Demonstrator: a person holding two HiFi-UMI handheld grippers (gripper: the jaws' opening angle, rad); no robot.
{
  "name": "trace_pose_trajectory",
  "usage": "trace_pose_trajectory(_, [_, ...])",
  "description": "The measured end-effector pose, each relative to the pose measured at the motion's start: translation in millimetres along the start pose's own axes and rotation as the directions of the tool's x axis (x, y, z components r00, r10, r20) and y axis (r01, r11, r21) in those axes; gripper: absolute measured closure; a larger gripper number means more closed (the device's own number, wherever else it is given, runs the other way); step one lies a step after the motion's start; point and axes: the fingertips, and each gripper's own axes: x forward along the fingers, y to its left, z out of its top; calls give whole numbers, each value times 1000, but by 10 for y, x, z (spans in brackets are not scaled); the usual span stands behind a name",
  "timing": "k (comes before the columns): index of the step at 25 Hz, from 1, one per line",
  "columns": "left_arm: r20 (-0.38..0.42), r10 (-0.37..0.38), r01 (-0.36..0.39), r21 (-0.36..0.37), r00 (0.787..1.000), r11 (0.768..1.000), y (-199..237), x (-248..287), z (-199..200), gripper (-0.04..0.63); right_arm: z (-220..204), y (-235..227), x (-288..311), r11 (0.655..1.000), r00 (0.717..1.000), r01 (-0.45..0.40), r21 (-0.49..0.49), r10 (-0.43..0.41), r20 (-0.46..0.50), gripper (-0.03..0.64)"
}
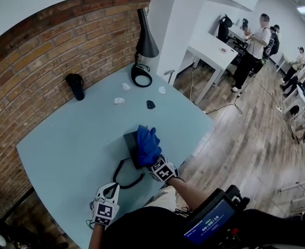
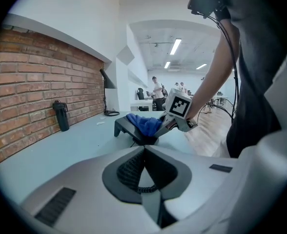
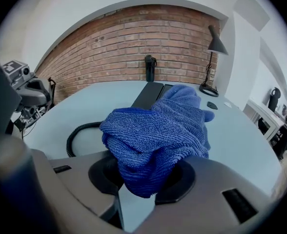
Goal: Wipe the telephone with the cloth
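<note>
A black telephone lies on the light blue table, its cord looping toward me. A crumpled blue cloth rests on top of it, and my right gripper is shut on that cloth. The right gripper view shows the cloth bunched between the jaws of the right gripper, with the telephone behind and the cord at left. My left gripper hovers near the table's front edge, shut and holding nothing. Its own view shows the left gripper facing the telephone and the cloth.
A black flask stands by the brick wall. A black desk lamp stands at the far corner, with small white pieces and a dark one near it. Beyond the table's right edge are wood floor, a white desk and people.
</note>
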Motion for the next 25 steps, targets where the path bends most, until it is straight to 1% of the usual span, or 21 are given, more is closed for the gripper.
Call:
trace_pose_trajectory(6, [-10,-19,19,4,1000,1000,-67,0,44,569,-212,168,-44,1000,999,-27,4,27,-31,466])
trace_pose_trajectory(12, [-5,-16,16,14,1000,1000,-80,-10,48,569,-239,141,-15,1000,999,-8,11,9,-34,466])
trace_pose_trajectory(14, [-3,-12,12,15,1000,1000,-80,-20,52,569,-262,154,-10,998,999,-16,60,18,-39,466])
trace_pose_trajectory(15, [1,-10,10,17,1000,1000,-78,-24,48,569,-274,189,-14,992,998,-39,121,44,-40,466])
trace_pose_trajectory(16, [3,-9,9,16,1000,1000,-76,-33,56,569,-286,246,-28,975,996,-77,207,86,-35,465])
trace_pose_trajectory(17, [4,-6,6,14,1000,1000,-73,-49,80,569,-286,315,-56,943,990,-127,307,138,-15,465])
trace_pose_trajectory(18, [8,-2,2,10,1000,1000,-66,-67,113,569,-257,385,-100,897,981,-183,401,190,22,465])
trace_pose_trajectory(19, [17,4,-4,5,1000,1000,-52,-87,150,569,-191,447,-158,846,970,-239,476,232,75,466])
trace_pose_trajectory(20, [28,13,-13,-2,1000,1000,-28,-110,193,569,-88,494,-224,800,956,-291,524,259,135,466])
trace_pose_trajectory(21, [43,23,-22,-11,999,1000,6,-135,243,569,40,522,-295,767,943,-332,548,269,195,469])
trace_pose_trajectory(22, [58,33,-32,-23,998,999,50,-159,297,569,186,530,-369,751,931,-362,553,267,248,475])
trace_pose_trajectory(23, [72,42,-40,-39,997,998,98,-181,354,569,344,518,-446,749,921,-380,542,255,294,479])
trace_pose_trajectory(24, [86,51,-47,-55,995,997,150,-202,416,569,513,492,-532,762,913,-386,520,235,334,485])
trace_pose_trajectory(25, [106,62,-55,-69,992,996,204,-228,493,569,694,462,-627,783,903,-386,488,213,373,492])
